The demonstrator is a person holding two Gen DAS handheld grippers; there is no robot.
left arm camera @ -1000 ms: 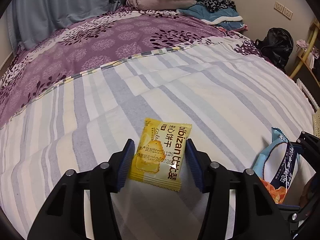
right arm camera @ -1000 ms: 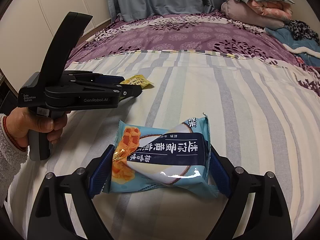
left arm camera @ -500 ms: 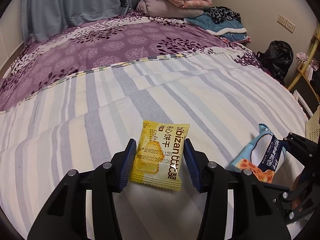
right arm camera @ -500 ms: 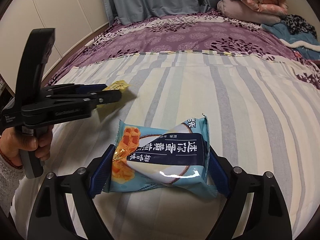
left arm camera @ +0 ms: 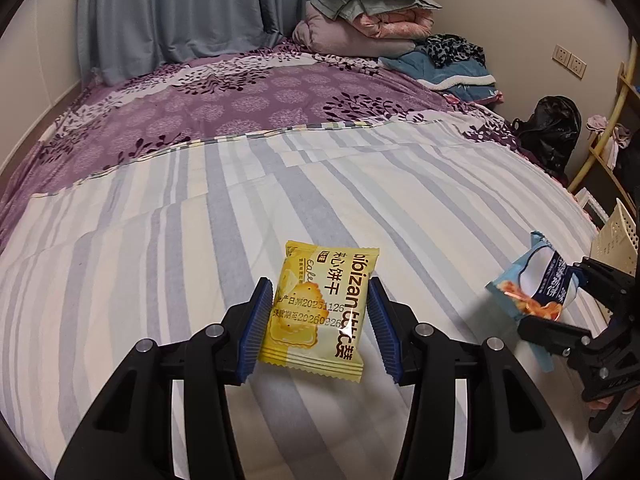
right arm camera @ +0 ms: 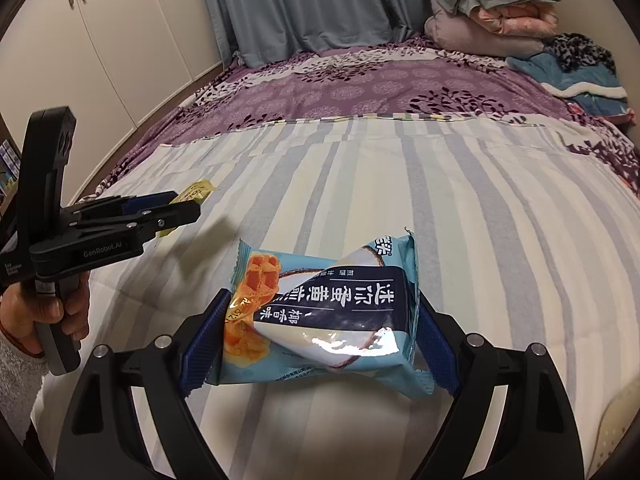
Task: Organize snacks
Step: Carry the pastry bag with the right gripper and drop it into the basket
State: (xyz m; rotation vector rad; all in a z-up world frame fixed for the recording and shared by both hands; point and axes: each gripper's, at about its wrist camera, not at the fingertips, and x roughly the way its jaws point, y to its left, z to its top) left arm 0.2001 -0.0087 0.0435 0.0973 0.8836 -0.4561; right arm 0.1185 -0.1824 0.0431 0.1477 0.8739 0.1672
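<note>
Most of the yellow packet (right arm camera: 191, 193) hidden behind the left gripper (right arm camera: 182, 210), blue packet's (left arm camera: 534, 284) lower end behind the right gripper (left arm camera: 568, 300), cream basket (left arm camera: 616, 246) cut off by the picture's edge.

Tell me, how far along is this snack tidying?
Early to midway, it seems. Both snacks are already picked up: the left gripper clamps the yellow biscuit packet, the right gripper the blue cake packet, above the striped bedsheet. Left: placing them, perhaps in the cream basket.
</note>
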